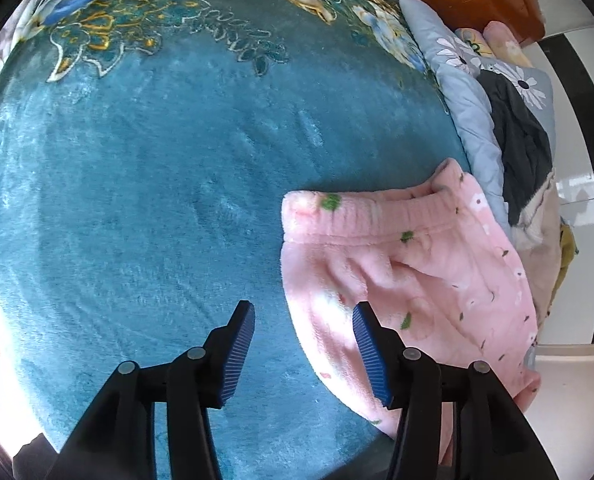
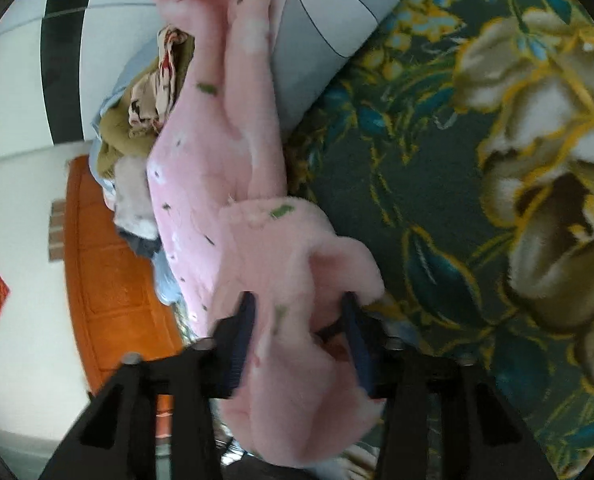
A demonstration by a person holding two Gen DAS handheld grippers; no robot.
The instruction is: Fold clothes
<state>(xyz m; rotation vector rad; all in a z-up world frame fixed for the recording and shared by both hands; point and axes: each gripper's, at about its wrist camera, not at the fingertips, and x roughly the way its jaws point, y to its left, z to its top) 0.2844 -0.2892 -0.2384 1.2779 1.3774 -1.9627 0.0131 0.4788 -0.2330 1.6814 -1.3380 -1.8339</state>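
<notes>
Pants (image 1: 409, 264), pink and fluffy, lie on the blue blanket (image 1: 157, 184) near its right edge, ready to fold. Left claw (image 1: 303, 344) hangs open beside them, gripping nothing. Right claw (image 2: 299, 340) has pink cloth between its pads, likely to lift it.

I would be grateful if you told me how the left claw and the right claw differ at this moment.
The left claw is open with only teal blanket between its pads; the right claw has the pink fleece garment bunched between its pads. The left view is sharp, the right blurred, so the right's grip is unclear. Both have black arms and blue ribbed pads.
</notes>
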